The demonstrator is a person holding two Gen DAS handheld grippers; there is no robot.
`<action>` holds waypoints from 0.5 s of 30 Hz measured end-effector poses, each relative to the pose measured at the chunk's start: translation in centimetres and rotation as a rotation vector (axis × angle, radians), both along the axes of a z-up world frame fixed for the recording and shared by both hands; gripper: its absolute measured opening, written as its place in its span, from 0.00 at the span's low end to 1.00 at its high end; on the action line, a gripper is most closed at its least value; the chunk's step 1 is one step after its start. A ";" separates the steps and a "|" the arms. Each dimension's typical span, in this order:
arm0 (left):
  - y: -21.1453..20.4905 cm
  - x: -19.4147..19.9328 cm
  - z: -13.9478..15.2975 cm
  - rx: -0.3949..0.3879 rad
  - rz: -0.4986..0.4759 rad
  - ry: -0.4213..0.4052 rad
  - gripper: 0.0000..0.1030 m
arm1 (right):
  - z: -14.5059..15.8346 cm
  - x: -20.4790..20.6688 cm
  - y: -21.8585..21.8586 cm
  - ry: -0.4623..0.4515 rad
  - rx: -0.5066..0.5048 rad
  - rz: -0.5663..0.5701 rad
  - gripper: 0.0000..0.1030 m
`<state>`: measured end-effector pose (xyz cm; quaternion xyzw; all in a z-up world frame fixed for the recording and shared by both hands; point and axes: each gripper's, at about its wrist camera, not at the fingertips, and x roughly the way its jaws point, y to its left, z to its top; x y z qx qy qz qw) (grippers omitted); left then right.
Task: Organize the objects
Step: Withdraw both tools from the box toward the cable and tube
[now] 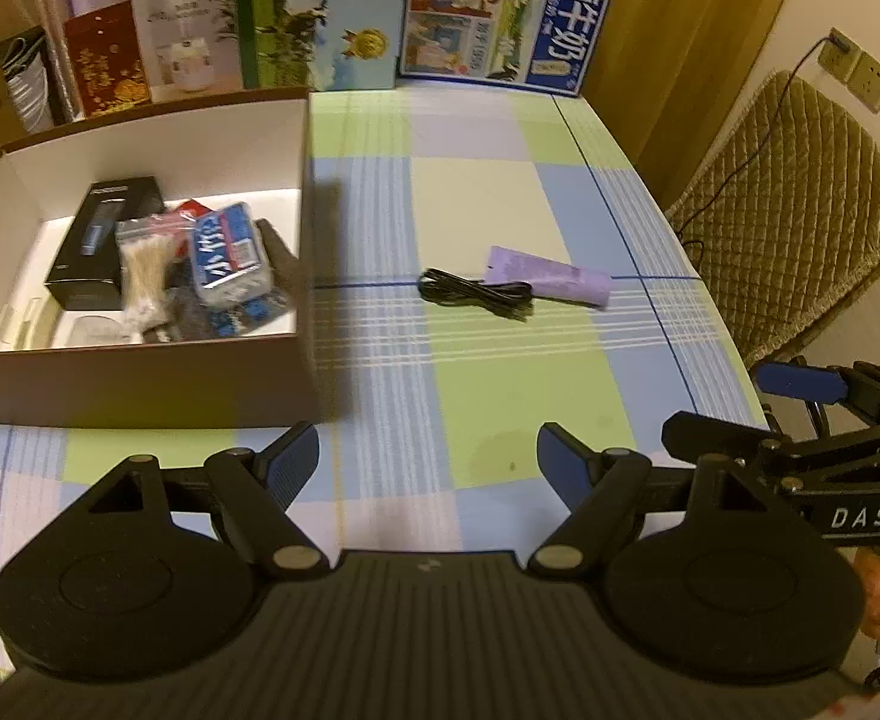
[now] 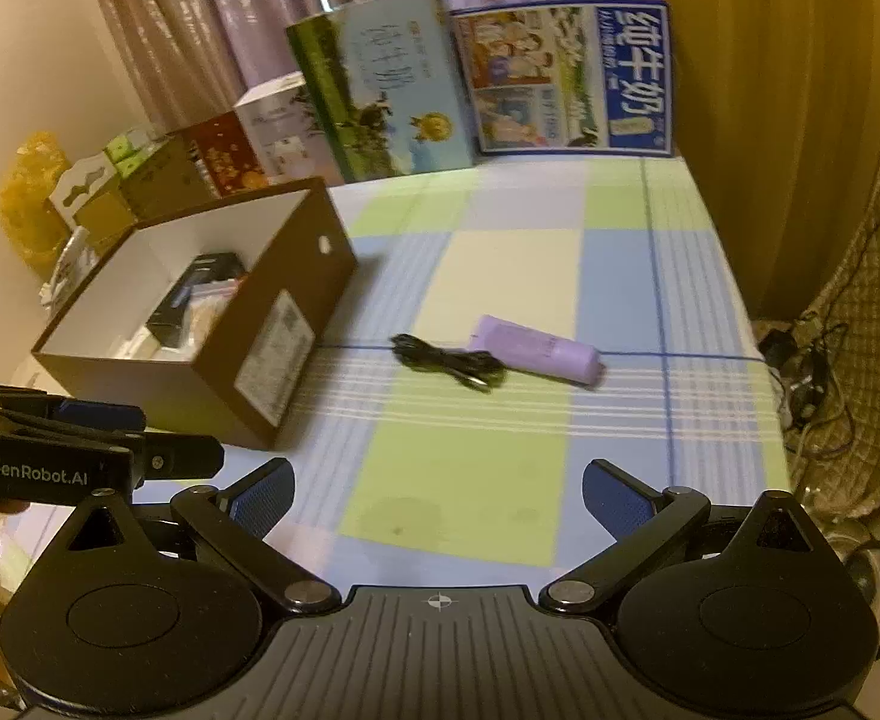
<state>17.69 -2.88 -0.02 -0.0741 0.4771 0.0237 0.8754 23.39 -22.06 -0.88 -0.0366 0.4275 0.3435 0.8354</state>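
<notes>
I hold my left gripper (image 1: 428,462) wide open over the checked tablecloth (image 1: 500,192), and nothing is in it. My right gripper (image 2: 437,495) is wide open and empty too. The purple tube (image 1: 551,283) lies in the middle of the table, and the black cable (image 1: 476,294) touches it. The brown box (image 1: 140,384) sits on the left with small things inside

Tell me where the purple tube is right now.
In both wrist views the purple tube lies flat on the checked tablecloth, right of the brown box, with the black cable against its left end.
</notes>
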 end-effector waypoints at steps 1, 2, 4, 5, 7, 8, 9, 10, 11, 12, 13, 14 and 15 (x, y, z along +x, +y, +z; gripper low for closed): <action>-0.3 0.2 -0.2 0.001 -0.001 0.003 0.75 | -0.2 0.3 -0.3 0.003 -0.001 -0.004 0.97; -0.7 0.5 -0.4 0.001 -0.002 0.009 0.75 | -0.3 0.5 -0.6 0.006 -0.002 -0.009 0.97; -1.2 0.9 -0.7 -0.001 -0.007 0.016 0.75 | -0.7 1.0 -1.2 0.012 -0.007 -0.017 0.97; -1.5 1.2 -0.9 -0.001 -0.009 0.021 0.75 | -0.9 1.2 -1.4 0.015 -0.009 -0.021 0.97; -2.0 1.7 -1.3 -0.004 -0.017 0.021 0.75 | -1.2 1.8 -2.0 0.021 -0.012 -0.028 0.97; -2.3 2.1 -1.5 -0.007 -0.022 0.021 0.75 | -1.4 2.1 -2.2 0.024 -0.014 -0.032 0.97; -2.6 2.4 -1.7 -0.006 -0.025 0.022 0.75 | -1.6 2.4 -2.4 0.026 -0.016 -0.036 0.97; -2.8 2.7 -1.9 -0.002 -0.028 0.020 0.75 | -1.8 2.7 -2.5 0.027 -0.017 -0.040 0.97; -3.1 3.2 -2.2 0.004 -0.031 0.019 0.75 | -2.0 2.9 -2.7 0.029 -0.019 -0.044 0.97; -3.3 3.6 -2.4 0.007 -0.035 0.020 0.76 | -2.2 3.3 -2.8 0.032 -0.022 -0.050 0.97; -3.5 3.9 -2.7 0.007 -0.039 0.020 0.76 | -2.4 3.7 -3.0 0.033 -0.024 -0.057 0.97; -3.7 4.4 -3.0 0.009 -0.044 0.019 0.77 | -2.6 4.0 -3.1 0.032 -0.025 -0.062 0.97; -3.9 4.9 -3.2 0.014 -0.048 0.018 0.78 | -2.8 4.4 -3.2 0.033 -0.027 -0.068 0.97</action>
